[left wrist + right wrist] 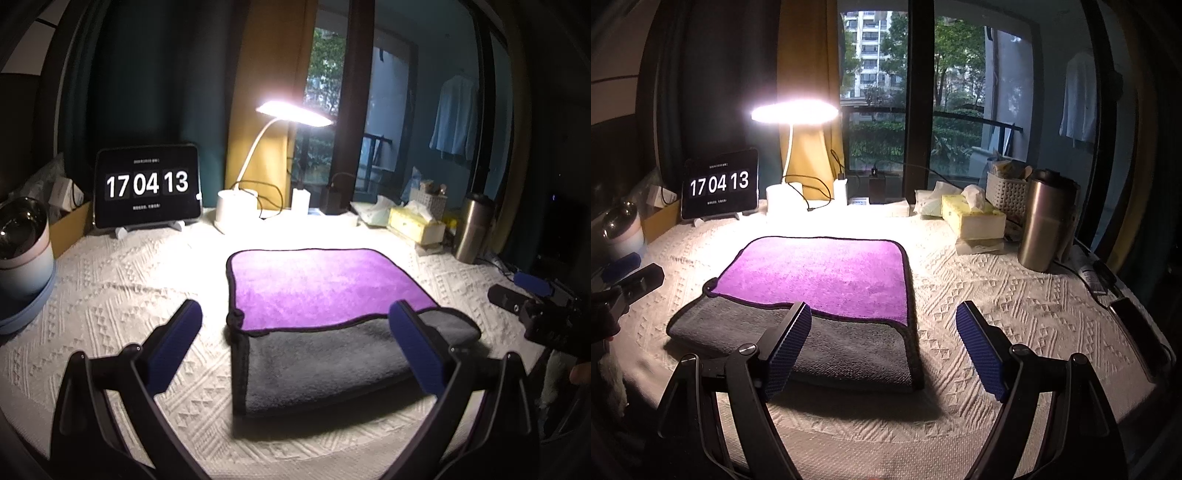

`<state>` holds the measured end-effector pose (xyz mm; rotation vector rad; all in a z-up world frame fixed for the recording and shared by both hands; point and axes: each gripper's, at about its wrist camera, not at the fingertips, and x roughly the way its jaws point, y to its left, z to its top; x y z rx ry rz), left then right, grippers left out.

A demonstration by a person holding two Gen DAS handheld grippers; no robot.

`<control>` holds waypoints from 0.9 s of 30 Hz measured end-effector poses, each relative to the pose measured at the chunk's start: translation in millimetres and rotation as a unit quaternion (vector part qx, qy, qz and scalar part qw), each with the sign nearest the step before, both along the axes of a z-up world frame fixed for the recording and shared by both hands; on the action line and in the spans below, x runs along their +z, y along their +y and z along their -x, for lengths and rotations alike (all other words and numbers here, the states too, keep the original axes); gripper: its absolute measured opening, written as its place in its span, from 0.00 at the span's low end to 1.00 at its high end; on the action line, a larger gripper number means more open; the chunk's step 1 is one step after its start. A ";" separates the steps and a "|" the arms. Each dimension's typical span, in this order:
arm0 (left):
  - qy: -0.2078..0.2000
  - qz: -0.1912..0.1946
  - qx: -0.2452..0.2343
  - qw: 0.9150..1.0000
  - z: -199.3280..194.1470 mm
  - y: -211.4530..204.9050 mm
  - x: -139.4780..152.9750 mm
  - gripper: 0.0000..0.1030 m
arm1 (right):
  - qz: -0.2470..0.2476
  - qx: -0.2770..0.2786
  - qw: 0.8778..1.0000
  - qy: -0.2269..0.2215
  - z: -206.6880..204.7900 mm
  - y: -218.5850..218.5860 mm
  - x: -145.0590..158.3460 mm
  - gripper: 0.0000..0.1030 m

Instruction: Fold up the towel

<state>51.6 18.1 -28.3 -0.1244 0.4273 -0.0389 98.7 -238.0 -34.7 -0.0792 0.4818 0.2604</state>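
Note:
A towel [317, 284], purple on one side and grey on the other with dark trim, lies folded on the white textured table cover. Its grey near part [325, 365] is turned over the purple part. It also shows in the right wrist view [827, 273]. My left gripper [295, 343] is open and empty, hovering over the towel's near left edge. My right gripper [884, 347] is open and empty, over the towel's near right corner. The right gripper also shows at the right edge of the left wrist view [532, 295], and the left gripper at the left edge of the right wrist view [631, 284].
At the back stand a tablet clock [147, 186], a lit desk lamp [291, 114], a tissue box [973, 219], a white basket [1006, 194] and a steel flask [1045, 221]. A pastel pot [22, 251] sits at the far left. A phone [1141, 339] lies at the right edge.

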 end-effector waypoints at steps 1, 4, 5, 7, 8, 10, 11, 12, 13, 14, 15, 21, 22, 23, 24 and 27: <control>0.002 -0.001 0.000 1.000 -2.1 0.1 -1.6 0.98 | 0.000 0.001 1.000 0.004 -2.3 -0.4 -1.7 0.81; 0.013 -0.001 -0.001 1.000 -8.8 1.1 -7.0 0.98 | 0.001 0.004 1.000 0.013 -8.5 -0.3 -6.6 0.81; 0.017 0.000 -0.001 1.000 -11.3 1.6 -8.8 0.95 | 0.001 0.005 1.000 0.017 -10.4 -0.2 -8.1 0.81; 0.032 0.000 -0.003 0.999 -18.6 3.2 -14.2 0.86 | -0.001 0.008 1.000 0.027 -15.6 -0.9 -13.3 0.80; 0.044 0.000 -0.002 0.999 -23.6 3.9 -18.6 0.84 | -0.002 0.011 0.999 0.033 -18.3 -1.1 -16.3 0.79; 0.063 0.003 0.001 0.998 -30.4 6.5 -25.4 0.80 | -0.001 0.017 0.999 0.043 -23.1 -0.8 -20.4 0.69; 0.069 0.004 0.003 0.998 -32.9 8.0 -27.9 0.77 | 0.001 0.019 0.999 0.048 -25.5 -0.5 -22.9 0.67; 0.076 0.003 0.005 0.997 -35.8 8.7 -30.6 0.76 | 0.002 0.021 0.998 0.054 -27.8 0.0 -25.8 0.64; 0.081 0.001 0.007 0.997 -37.9 9.1 -32.8 0.75 | 0.004 0.022 0.998 0.059 -30.2 0.3 -29.0 0.63; 0.085 0.000 0.008 0.996 -39.9 9.5 -34.7 0.73 | 0.006 0.023 0.998 0.062 -31.9 0.3 -31.2 0.63; 0.088 0.001 0.009 0.996 -40.9 9.8 -36.4 0.73 | 0.007 0.023 0.998 0.065 -33.3 0.0 -33.1 0.62; 0.123 0.010 0.010 0.992 -52.6 11.6 -45.9 0.62 | 0.003 0.027 0.995 0.091 -48.2 -4.6 -44.9 0.49; 0.129 0.014 0.011 0.992 -53.8 13.1 -47.4 0.61 | 0.003 0.027 0.995 0.096 -51.2 -5.4 -46.5 0.47; 0.135 0.019 0.013 0.991 -55.4 15.1 -49.1 0.61 | 0.002 0.025 0.994 0.102 -54.6 -6.9 -48.6 0.46; 0.139 0.021 0.015 0.990 -56.4 16.0 -50.0 0.61 | 0.001 0.024 0.994 0.107 -57.4 -8.2 -50.4 0.45; 0.156 0.028 0.018 0.987 -60.3 18.9 -53.0 0.61 | 0.002 0.021 0.993 0.116 -64.4 -9.8 -53.7 0.44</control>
